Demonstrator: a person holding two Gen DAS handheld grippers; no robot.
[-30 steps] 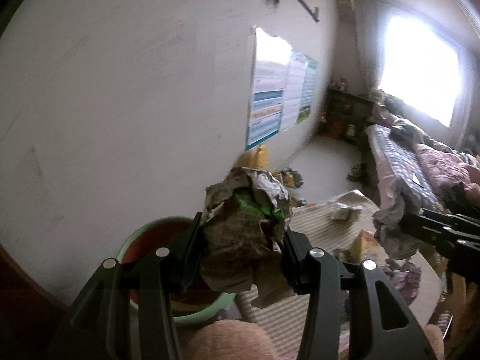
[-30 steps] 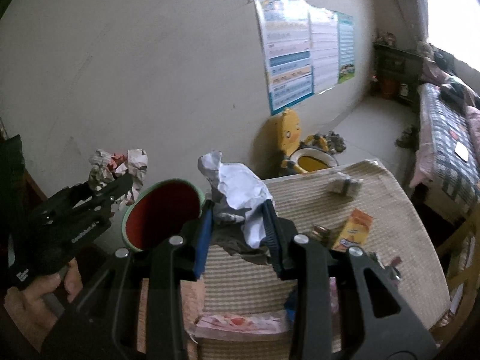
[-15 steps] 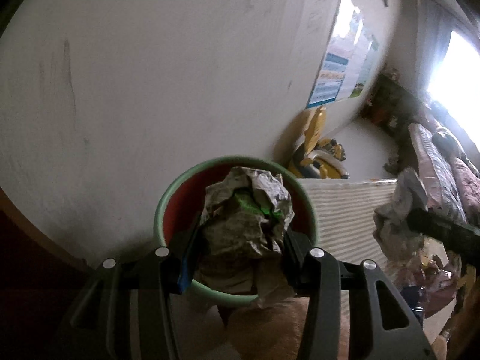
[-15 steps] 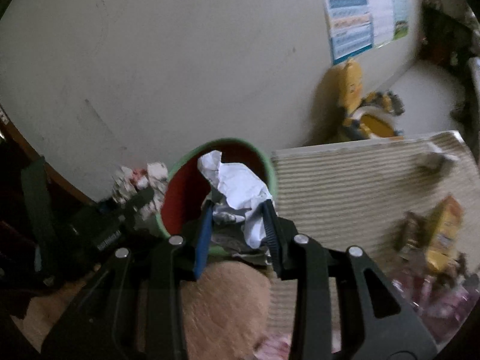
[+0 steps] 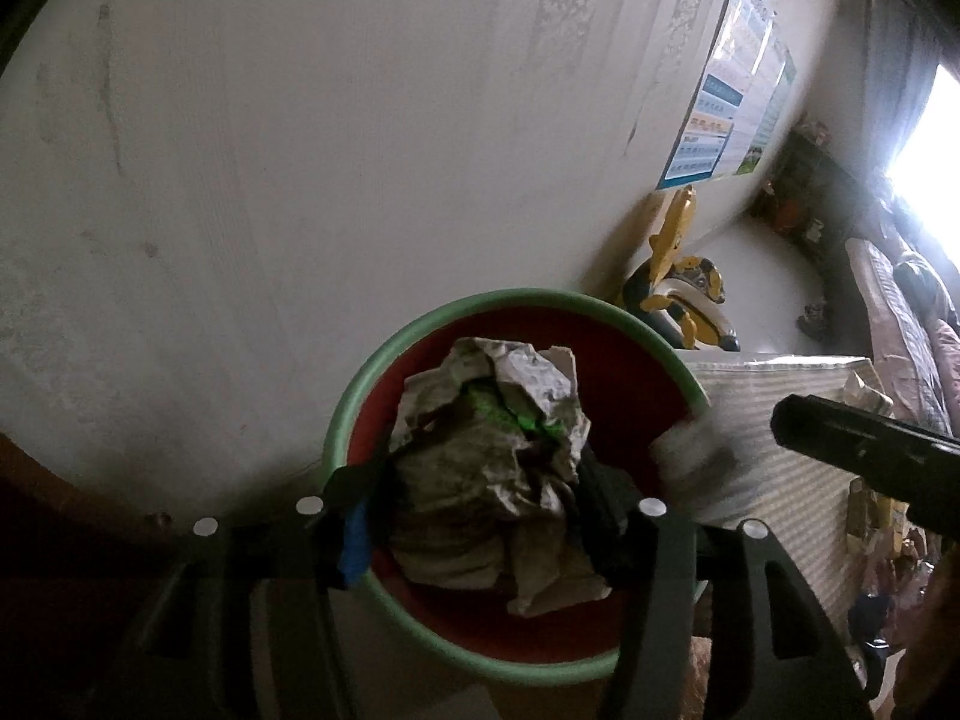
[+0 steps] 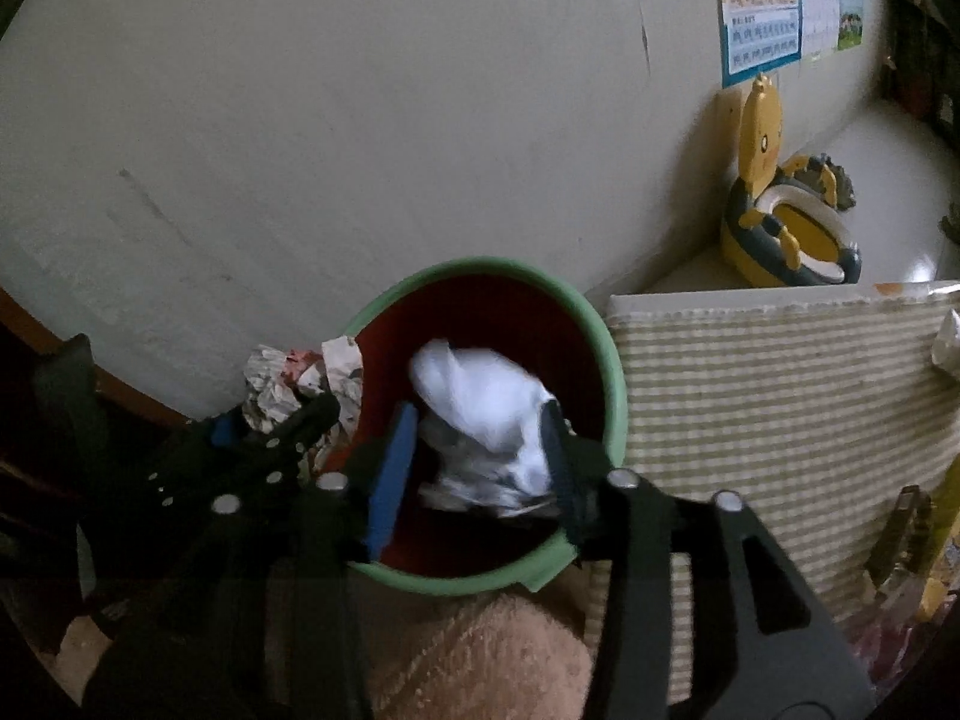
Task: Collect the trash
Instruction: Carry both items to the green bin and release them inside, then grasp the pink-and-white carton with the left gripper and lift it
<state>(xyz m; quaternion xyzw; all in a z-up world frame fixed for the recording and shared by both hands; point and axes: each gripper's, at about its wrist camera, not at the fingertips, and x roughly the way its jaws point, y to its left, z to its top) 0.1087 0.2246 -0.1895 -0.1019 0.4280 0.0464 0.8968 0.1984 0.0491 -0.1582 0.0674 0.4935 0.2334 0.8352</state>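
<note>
My right gripper (image 6: 480, 450) has just been opening; white crumpled paper (image 6: 480, 408) sits loosely between its spread jaws over the bin (image 6: 606, 360). My left gripper (image 5: 480, 516) has also been opening around its printed wad (image 5: 492, 456). Both look light, soft, crushable; pinch mid-bulk.

white paper wad (image 6: 480, 414): motion-blurred | bin (image 6: 612, 372) bottom: hidden by wad
</note>
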